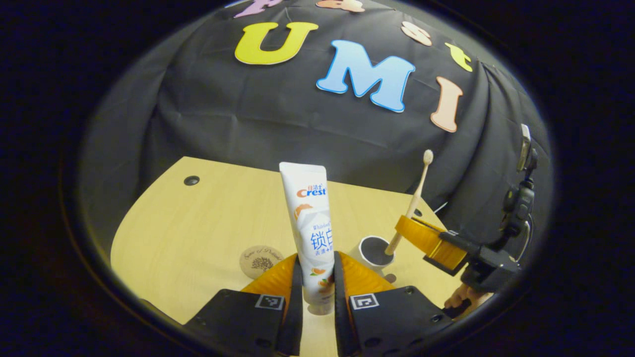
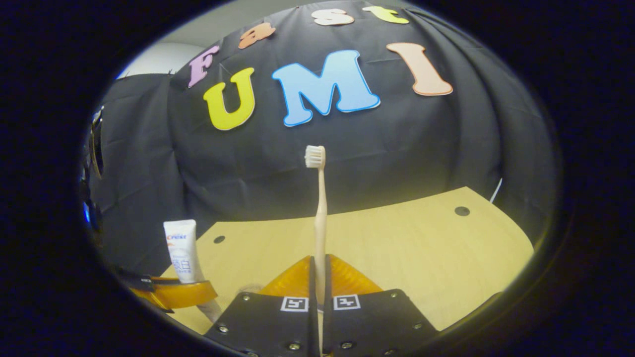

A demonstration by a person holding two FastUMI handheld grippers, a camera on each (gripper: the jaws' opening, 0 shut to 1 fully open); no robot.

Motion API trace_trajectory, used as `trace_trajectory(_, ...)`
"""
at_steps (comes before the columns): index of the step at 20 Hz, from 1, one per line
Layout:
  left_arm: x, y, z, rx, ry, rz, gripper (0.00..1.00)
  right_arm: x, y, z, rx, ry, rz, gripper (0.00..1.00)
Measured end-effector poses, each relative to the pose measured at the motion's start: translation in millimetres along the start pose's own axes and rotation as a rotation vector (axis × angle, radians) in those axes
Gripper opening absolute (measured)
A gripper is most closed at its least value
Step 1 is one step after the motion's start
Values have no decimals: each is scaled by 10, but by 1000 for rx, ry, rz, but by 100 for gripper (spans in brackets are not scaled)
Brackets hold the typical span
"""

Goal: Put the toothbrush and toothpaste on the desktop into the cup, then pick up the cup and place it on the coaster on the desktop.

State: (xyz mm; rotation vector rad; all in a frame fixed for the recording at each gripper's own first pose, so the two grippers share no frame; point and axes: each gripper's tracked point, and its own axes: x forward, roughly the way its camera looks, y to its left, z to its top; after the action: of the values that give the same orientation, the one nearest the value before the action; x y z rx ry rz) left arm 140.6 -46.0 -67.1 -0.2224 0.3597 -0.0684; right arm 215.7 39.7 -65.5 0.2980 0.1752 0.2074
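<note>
My left gripper (image 1: 317, 256) is shut on a white toothpaste tube (image 1: 308, 208), which stands upright above the wooden desktop (image 1: 198, 223). A white cup (image 1: 375, 251) with a dark inside stands just right of it. A round coaster (image 1: 261, 261) lies to the left. To the right, my right gripper (image 1: 406, 224) holds a pale toothbrush (image 1: 416, 193), bristles up, with its lower end dipping into the cup's mouth. In the right gripper view, the right gripper (image 2: 320, 258) is shut on the toothbrush (image 2: 320, 213), and the left gripper (image 2: 173, 292) with the toothpaste tube (image 2: 181, 250) appears at the left.
The desktop (image 2: 421, 248) has small dark round holes (image 1: 191, 180) near its back edge. The black cloth wall hangs close behind it. A hand (image 1: 464, 295) holds the right gripper at the table's right side.
</note>
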Motion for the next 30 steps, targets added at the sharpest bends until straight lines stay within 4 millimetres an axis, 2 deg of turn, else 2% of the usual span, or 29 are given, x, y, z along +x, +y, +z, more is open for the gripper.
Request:
trace_trajectory(3, 24, 16, 4, -9, 6, 6, 34, 216, -111, -232, -45, 59, -40, 4)
trace_trajectory(5, 26, 39, 4, -14, 10, 7, 34, 264, -177, -411, -69, 117, -69, 4)
trace_trajectory(8, 33, 36, -5, -20, 16, 12, 34, 270, -241, -538, -101, 160, -93, 5)
trace_trajectory(12, 60, 40, -55, -34, 36, 17, 34, 212, -240, -605, -115, 189, -88, 6)
trace_trajectory(17, 74, 37, -59, -52, 35, 27, 34, 134, -237, -601, -132, 191, -73, 18)
trace_trajectory(20, 73, 31, -52, -55, 33, 30, 34, 71, -238, -585, -135, 188, -68, 31)
trace_trajectory(22, 81, 16, -42, -58, 28, 28, 34, 5, -215, -538, -122, 183, -57, 45)
trace_trajectory(23, 88, 9, -47, -58, 26, 24, 34, -40, -219, -520, -118, 177, -54, 58)
trace_trajectory(24, 97, -7, -33, -60, 20, 18, 34, -68, -237, -479, -118, 168, -55, 63)
trace_trajectory(25, 131, -56, -6, -64, 14, 8, 34, -113, -276, -436, -122, 159, -60, 73)
trace_trajectory(27, 221, -199, 57, -80, -6, -24, 34, -228, -357, -333, -122, 138, -73, 82)
trace_trajectory(30, 305, -390, 117, -127, -48, -82, 34, -433, -516, -141, -93, 94, -96, 83)
